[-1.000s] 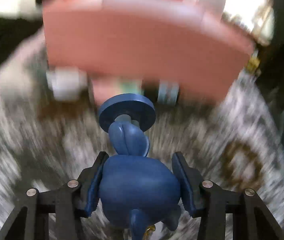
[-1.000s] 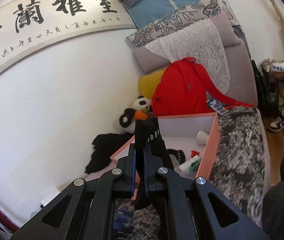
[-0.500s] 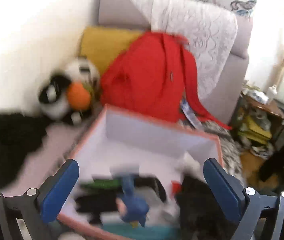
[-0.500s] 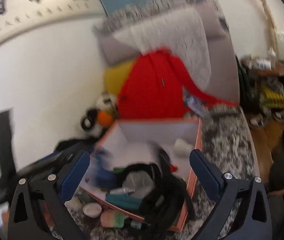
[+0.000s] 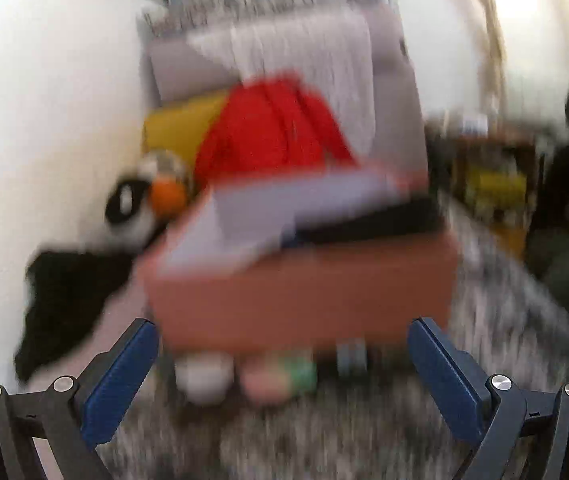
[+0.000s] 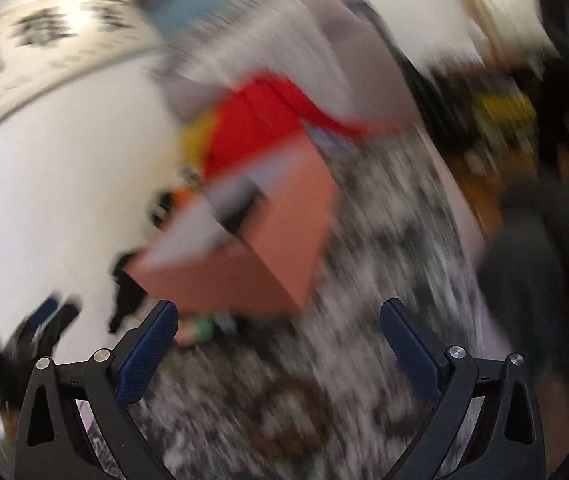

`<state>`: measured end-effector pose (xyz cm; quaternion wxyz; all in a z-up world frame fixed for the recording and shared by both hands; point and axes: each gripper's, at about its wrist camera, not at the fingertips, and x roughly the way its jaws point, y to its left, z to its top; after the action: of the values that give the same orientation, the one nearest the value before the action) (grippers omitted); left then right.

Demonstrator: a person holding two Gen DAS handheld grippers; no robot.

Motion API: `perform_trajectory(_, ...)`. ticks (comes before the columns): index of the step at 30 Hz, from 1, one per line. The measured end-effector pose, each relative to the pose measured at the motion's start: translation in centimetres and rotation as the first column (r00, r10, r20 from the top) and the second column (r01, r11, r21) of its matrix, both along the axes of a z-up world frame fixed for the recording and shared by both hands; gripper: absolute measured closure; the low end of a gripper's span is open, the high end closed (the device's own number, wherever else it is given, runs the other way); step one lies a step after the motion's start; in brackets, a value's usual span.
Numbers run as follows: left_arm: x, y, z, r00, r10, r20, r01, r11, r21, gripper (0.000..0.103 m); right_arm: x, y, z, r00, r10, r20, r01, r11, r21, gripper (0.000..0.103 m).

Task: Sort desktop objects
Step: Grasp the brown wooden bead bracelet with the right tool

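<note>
Box (image 5: 304,296) is where the sorting ends up: it sits on the mottled cloth (image 5: 364,440) just ahead of both grippers, pink-walled, with dark things lying blurred inside.

Nearest the lens, the left gripper (image 5: 284,376) is spread wide with nothing between its blue pads, and the right gripper (image 6: 278,344) is likewise wide and bare. A second ago the left one clamped a blue figurine and the right one pinched a slim black item; half a second ago both were already parted above the box, the figurine dropping in. So both items look delivered, and the tools have since pulled back and lower, which I take as the start of the next fetch (heavy motion blur supports that).

Just beyond the left pads, at the foot of the box, I count three loose things: one white cup (image 5: 203,378), one pink-and-green cup (image 5: 278,374) and one small grey piece (image 5: 350,354), too smeared to name. These seem to be what is left to sort.

Farther back: one box, one panda (image 5: 140,208), one red bag (image 5: 272,136), one yellow cushion (image 5: 176,128), then the wall.
</note>
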<state>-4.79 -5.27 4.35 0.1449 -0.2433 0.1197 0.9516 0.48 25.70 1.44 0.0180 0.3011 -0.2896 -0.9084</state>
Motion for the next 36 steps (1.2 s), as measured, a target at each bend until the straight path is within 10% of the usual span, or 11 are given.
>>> perform_trajectory(7,-3.6,-0.4,-5.8,0.977,0.09,0.192,-0.087,0.996,-0.026,0.0,-1.8,-0.1,-4.3,0.988,0.035,0.149,-0.029,0.998,-0.049,0.019)
perform_trajectory(14,-11.5,1.1,-10.1,0.882,0.178,0.436,-0.232,0.97,0.073,0.0,-2.9,-2.7,-6.7,0.964,0.118,0.239,-0.117,0.993,-0.018,0.02)
perform_trajectory(17,-15.2,0.9,-12.8,0.795,0.186,0.577,-0.326,0.933,0.149,0.0,-3.0,-2.5,-7.6,0.961,0.114,0.253,-0.109,0.993,-0.036,0.02)
perform_trajectory(23,-18.6,-0.1,-13.4,0.765,0.218,0.605,-0.443,0.861,0.25,0.002,-2.9,-1.6,-8.2,0.962,0.11,0.249,-0.089,0.991,-0.095,0.02)
perform_trajectory(25,-18.3,0.0,-13.4,0.782,0.269,0.563,-0.435,0.881,0.183,0.043,-2.9,-1.3,-8.4,0.963,0.109,0.247,-0.084,0.99,-0.112,0.02)
perform_trajectory(29,-17.6,-2.6,-13.4,0.791,0.239,0.563,-0.444,0.858,0.26,0.064,-3.0,-1.7,-8.1,0.964,0.125,0.235,-0.101,0.988,-0.113,0.021)
perform_trajectory(36,-13.8,-2.5,-10.0,0.857,0.144,0.495,-0.313,0.908,0.278,0.103,-2.9,-2.1,-7.8,0.963,0.165,0.212,-0.137,0.981,-0.138,0.024)
